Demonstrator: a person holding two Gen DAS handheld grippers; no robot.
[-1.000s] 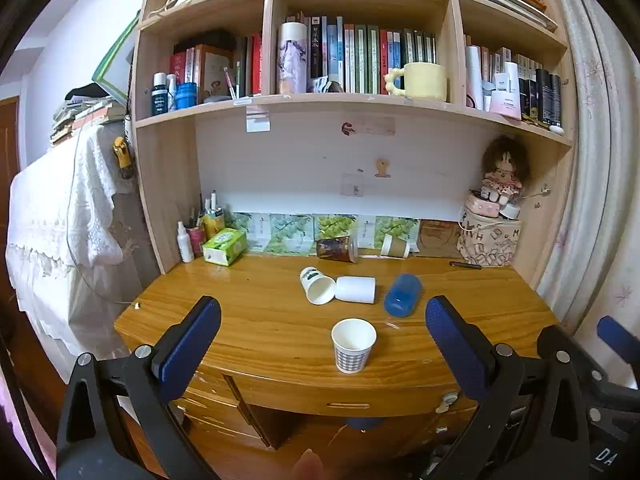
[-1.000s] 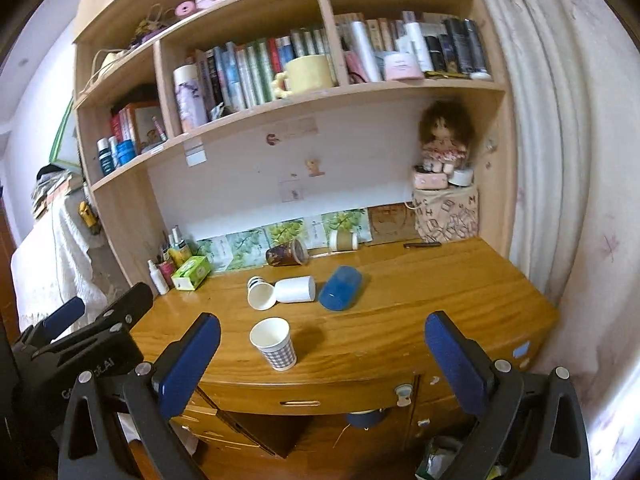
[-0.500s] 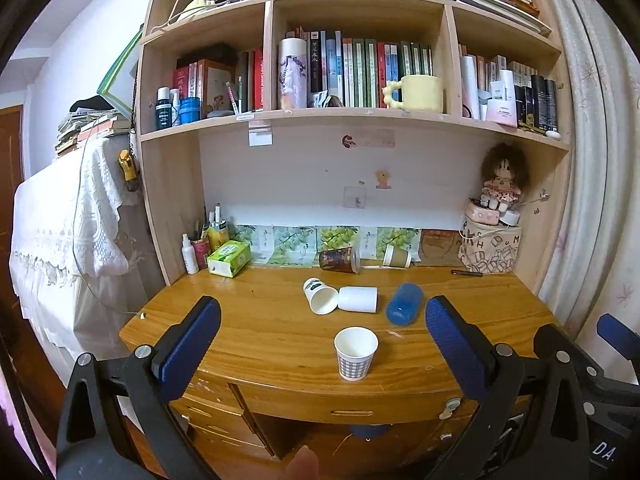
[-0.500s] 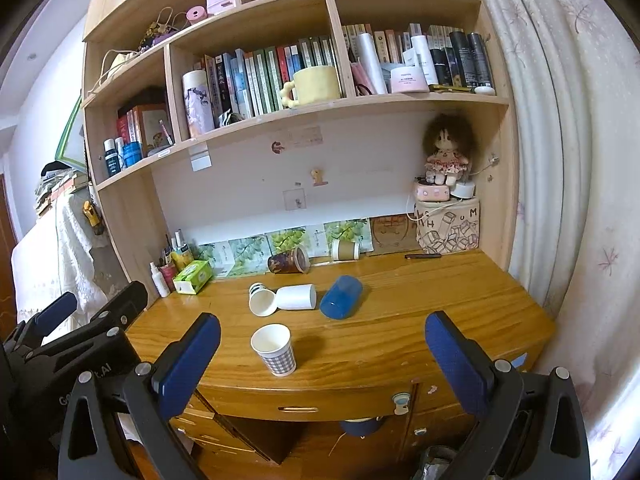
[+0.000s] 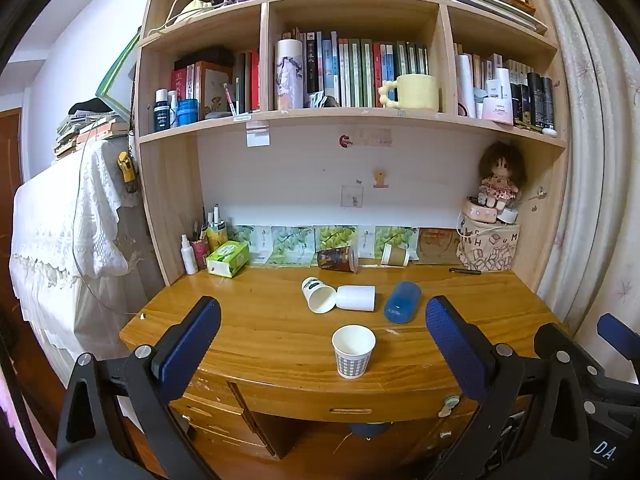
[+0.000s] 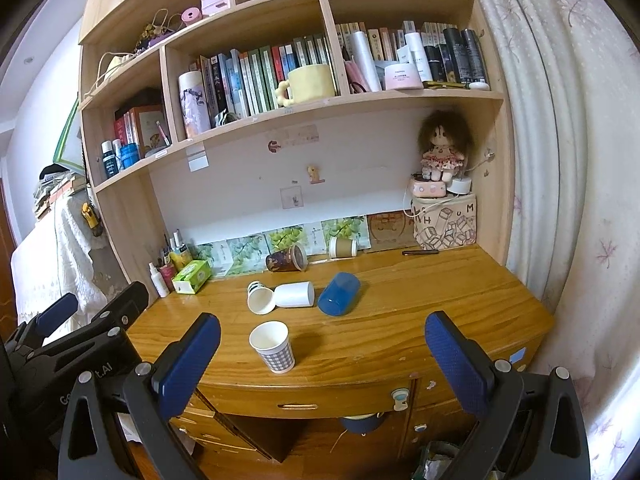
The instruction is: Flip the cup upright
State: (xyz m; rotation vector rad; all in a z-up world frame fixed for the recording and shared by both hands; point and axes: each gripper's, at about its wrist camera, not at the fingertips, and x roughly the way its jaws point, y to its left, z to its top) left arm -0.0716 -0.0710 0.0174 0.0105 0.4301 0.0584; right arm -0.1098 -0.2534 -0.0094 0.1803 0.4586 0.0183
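Observation:
A checked paper cup (image 5: pixel 353 351) (image 6: pixel 273 346) stands upright near the desk's front edge. Behind it several cups lie on their sides: a white paper cup (image 5: pixel 319 300) (image 6: pixel 261 303), a plain white cup (image 5: pixel 357 298) (image 6: pixel 295 294), a blue plastic cup (image 5: pixel 402 302) (image 6: pixel 338 294), a dark brown cup (image 5: pixel 337 259) (image 6: pixel 286 259) and a small tan cup (image 5: pixel 395 255) (image 6: pixel 342 247). My left gripper (image 5: pixel 322 352) is open and empty, held back from the desk. My right gripper (image 6: pixel 322 354) is open and empty too. Each gripper shows at the edge of the other's view.
The wooden desk (image 5: pixel 256 320) has drawers below. A green tissue box (image 5: pixel 227 258) and bottles (image 5: pixel 189 249) stand at the back left. A patterned box with a doll (image 5: pixel 489 246) stands at the back right. Bookshelves rise above. A curtain (image 6: pixel 580 200) hangs right.
Both grippers have drawn back and risen a little from the desk, so the cups look smaller and lower. No cup has moved. Both stay open.

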